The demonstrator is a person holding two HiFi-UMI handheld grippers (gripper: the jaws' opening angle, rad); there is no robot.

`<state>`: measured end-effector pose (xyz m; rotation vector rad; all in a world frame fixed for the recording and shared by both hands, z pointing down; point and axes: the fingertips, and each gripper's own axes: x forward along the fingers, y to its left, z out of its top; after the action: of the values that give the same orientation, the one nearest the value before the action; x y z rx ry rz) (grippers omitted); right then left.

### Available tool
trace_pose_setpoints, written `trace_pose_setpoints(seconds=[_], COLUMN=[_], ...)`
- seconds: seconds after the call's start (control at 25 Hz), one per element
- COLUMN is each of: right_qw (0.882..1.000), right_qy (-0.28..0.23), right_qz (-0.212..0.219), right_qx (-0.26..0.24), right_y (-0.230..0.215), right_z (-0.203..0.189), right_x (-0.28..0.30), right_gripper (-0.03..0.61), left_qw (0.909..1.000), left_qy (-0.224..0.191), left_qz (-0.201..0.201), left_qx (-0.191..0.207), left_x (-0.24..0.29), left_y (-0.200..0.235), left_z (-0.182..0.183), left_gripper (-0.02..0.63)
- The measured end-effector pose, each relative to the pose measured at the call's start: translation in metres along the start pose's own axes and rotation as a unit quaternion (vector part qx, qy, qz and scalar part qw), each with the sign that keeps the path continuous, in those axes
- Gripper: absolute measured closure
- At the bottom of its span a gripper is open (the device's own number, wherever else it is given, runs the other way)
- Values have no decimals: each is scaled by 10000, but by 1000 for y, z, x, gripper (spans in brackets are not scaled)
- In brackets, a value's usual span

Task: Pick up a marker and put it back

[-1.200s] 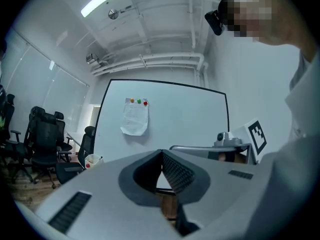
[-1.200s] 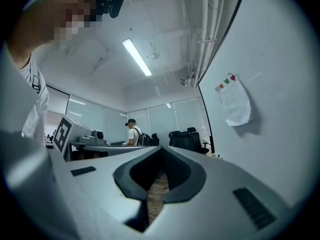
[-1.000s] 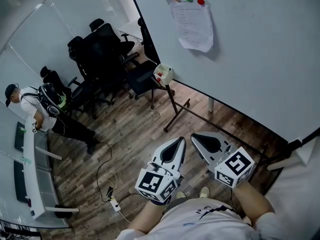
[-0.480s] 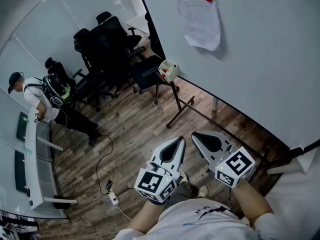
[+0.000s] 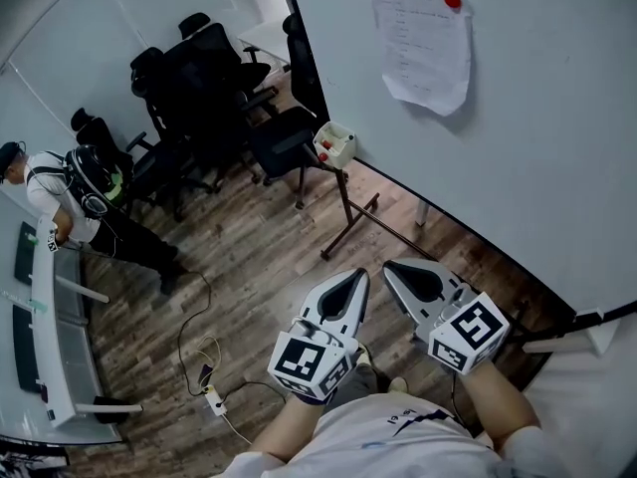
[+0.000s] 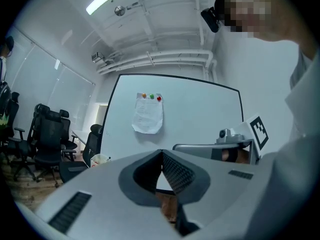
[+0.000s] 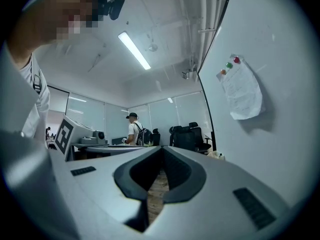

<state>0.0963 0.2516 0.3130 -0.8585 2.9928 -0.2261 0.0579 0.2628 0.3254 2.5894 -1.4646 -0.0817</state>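
A small white holder (image 5: 333,145) with red-capped markers in it hangs at the lower left corner of the whiteboard (image 5: 537,167). It also shows in the left gripper view, where the holder (image 6: 100,159) sits low at the board's edge. My left gripper (image 5: 356,277) and right gripper (image 5: 391,266) are held side by side, level, in front of my body and well short of the holder. Both are shut with nothing between the jaws. The left gripper (image 6: 161,152) points toward the whiteboard. The right gripper (image 7: 161,148) points along the board toward the room.
A sheet of paper (image 5: 428,43) hangs on the whiteboard under coloured magnets. The board's stand legs (image 5: 348,217) spread over the wooden floor. Black office chairs (image 5: 199,98) cluster behind. A person (image 5: 70,192) stands by a desk (image 5: 55,337) at left. A power strip (image 5: 214,401) lies on the floor.
The whole head view has shifted: the whiteboard, paper and holder have grown and slid right, so I have come closer to the board. Both grippers stay shut, side by side.
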Motion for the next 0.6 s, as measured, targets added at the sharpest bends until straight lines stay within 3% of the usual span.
trace_pose_setpoints(seconds=[0.6], right_qw=[9985], right_qy=[393], right_qz=[-341], right_qx=[-156], right_y=[-58], right_z=[-8], right_x=[140], right_gripper=[565], left_qw=[9996], left_qy=[37], left_qz=[-235], left_qx=[-171], left_x=[67], left_y=[148], left_z=[7], left_gripper=[603])
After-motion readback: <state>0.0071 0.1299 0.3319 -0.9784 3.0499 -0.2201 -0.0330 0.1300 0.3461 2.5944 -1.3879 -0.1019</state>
